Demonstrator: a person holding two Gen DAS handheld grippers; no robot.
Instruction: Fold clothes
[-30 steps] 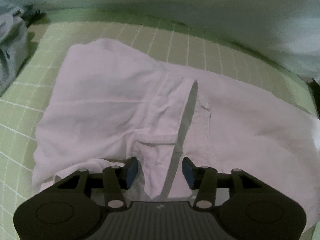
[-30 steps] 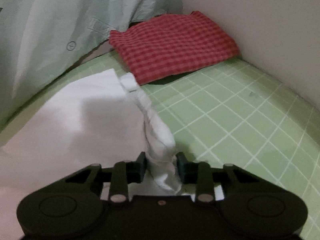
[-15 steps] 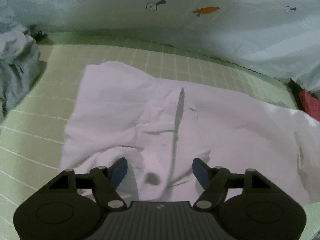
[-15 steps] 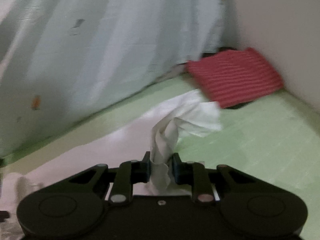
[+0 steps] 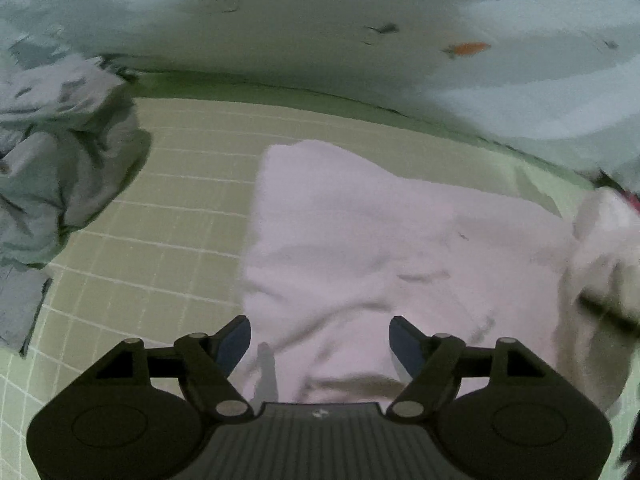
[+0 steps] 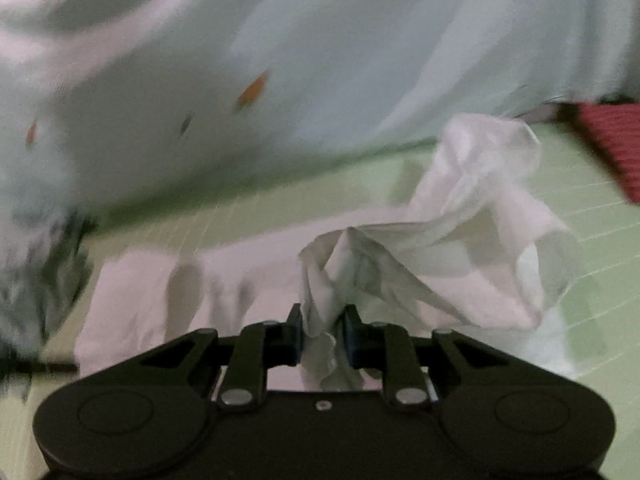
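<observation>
Your right gripper (image 6: 322, 334) pinches a bunched edge of the white garment (image 6: 472, 248), lifted above the green sheet (image 6: 592, 280); a red cloth (image 6: 612, 140) lies far right.

The red checked cloth (image 6: 612, 140) is cut off far right of the right tongs (image 6: 322, 334); the grey garment (image 6: 36, 264) at far left is blurred.

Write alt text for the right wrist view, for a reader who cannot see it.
The right gripper is shut on a bunched edge of a white garment, lifting it off a green gridded sheet. Behind hangs a pale blue sheet with small orange prints, and a red checked cloth lies at the far right edge.
</observation>
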